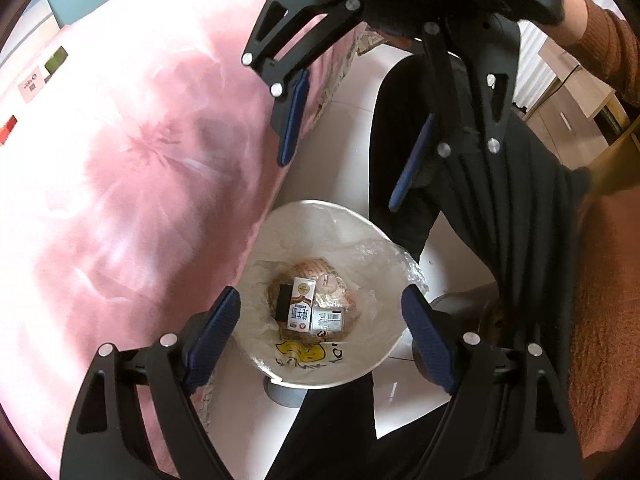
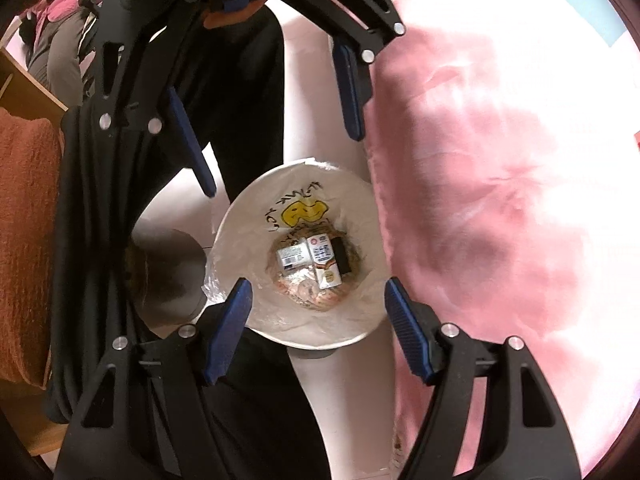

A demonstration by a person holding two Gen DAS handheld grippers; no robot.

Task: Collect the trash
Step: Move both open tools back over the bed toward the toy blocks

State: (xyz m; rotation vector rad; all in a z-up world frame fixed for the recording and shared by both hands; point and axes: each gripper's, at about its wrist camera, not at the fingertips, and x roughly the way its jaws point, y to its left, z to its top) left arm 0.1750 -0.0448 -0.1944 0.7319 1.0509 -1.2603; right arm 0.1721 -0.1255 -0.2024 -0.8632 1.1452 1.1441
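Both grippers are hanging right over the trash bin, pointing steeply down into it. The bin is white and round, lined with a thin plastic bag that has a yellow smiley print on one side.

Down at the bottom of the bin sits the collected trash – a small white carton with blue print, another little white box touching it, a flat black thing tucked against the carton's other side, and some crumpled wrappers underneath. What the round pale bit beside the carton is, I can't tell.

The left gripper has its jaws spread wide with nothing between them, just the bin below. The right gripper also has its jaws apart and empty, framing the same pile from the opposite side.

The bin stands on a pale floor, just beside a bed with a pink blanket. On the bin's other side are the person's dark trousers – and an orange sleeve shows above the right gripper in the left wrist view.
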